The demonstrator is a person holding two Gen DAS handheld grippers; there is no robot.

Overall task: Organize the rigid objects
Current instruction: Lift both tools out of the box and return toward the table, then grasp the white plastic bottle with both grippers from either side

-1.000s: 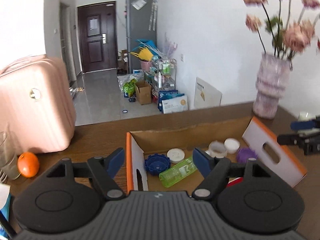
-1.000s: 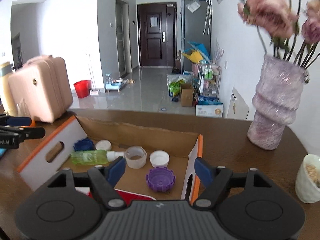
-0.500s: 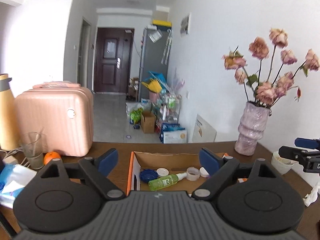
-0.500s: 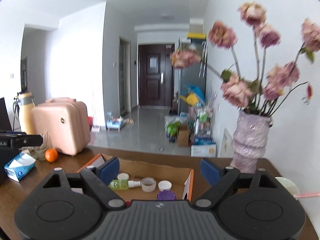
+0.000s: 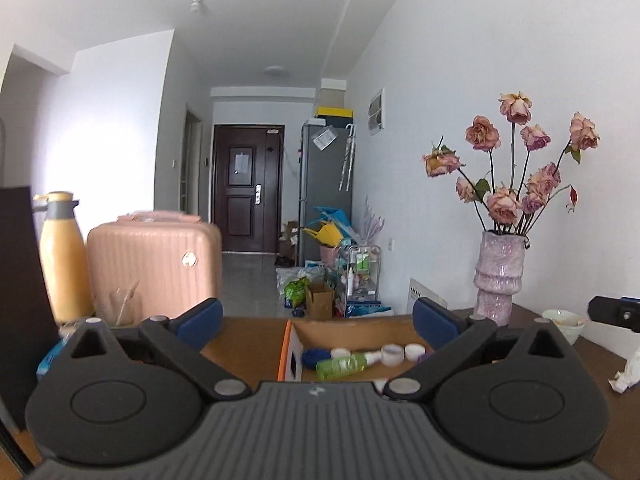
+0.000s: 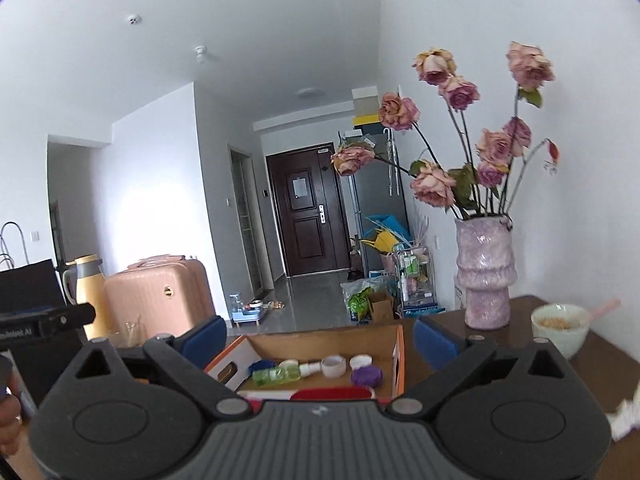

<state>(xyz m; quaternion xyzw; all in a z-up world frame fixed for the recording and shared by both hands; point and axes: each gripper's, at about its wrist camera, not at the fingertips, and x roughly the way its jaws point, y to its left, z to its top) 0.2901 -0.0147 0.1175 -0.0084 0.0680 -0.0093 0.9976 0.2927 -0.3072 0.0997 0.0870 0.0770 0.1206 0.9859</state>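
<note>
Gaping wide and empty, the left gripper (image 5: 316,318) and right gripper (image 6: 320,334) have just been opening, nothing between their blue pads. Bare brown table (image 5: 244,344) lies around the cardboard box (image 6: 320,338) at lower centre, well short of the vase (image 6: 484,272). Inside lie a green bottle (image 6: 278,375), white caps and a purple lid (image 6: 366,376).

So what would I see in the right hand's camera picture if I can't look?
The right gripper, open and empty, faces a cardboard box holding a green bottle and caps. A vase of pink roses stands right.
</note>
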